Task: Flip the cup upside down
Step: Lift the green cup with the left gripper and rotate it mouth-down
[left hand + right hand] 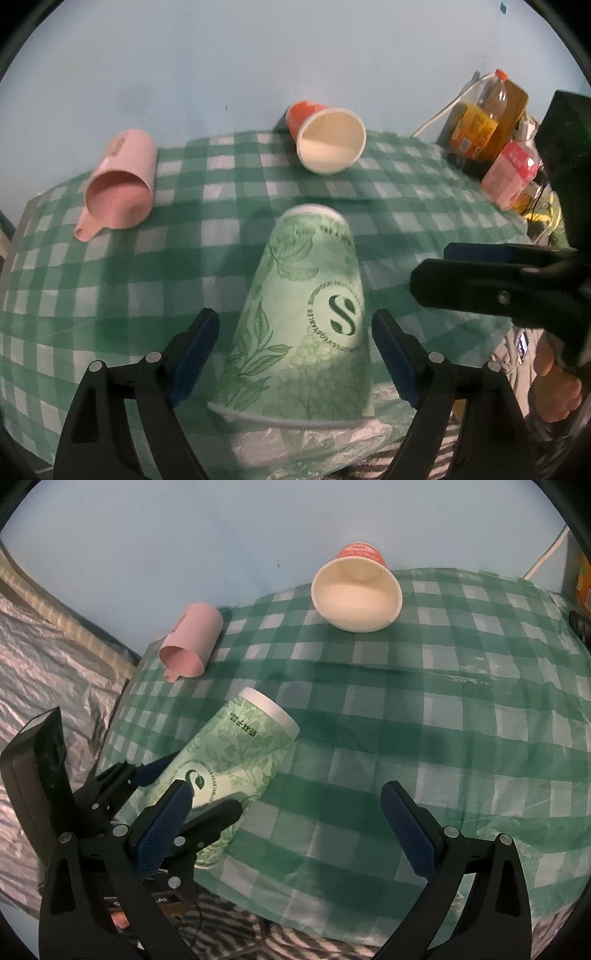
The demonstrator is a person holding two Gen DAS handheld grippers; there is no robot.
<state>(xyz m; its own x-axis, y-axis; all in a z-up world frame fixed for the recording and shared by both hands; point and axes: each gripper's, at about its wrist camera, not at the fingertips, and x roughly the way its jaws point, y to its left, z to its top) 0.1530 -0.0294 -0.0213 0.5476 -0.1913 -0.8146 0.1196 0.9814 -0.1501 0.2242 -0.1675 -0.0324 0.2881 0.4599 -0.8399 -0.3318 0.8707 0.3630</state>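
A green leaf-print paper cup [306, 310] stands mouth down near the table's front edge, its base up. My left gripper [295, 350] is open, one finger on each side of the cup with gaps to it. In the right wrist view the same cup [240, 753] appears tilted at the lower left with the left gripper [177, 782] around it. My right gripper [288, 827] is open and empty to the cup's right; it also shows at the right of the left wrist view [480, 273].
A pink mug [122, 184] lies on its side at the far left. A red paper cup [328, 136] lies on its side at the back. Bottles and cartons [491, 136] stand at the back right. A green checked cloth [443, 738] covers the table.
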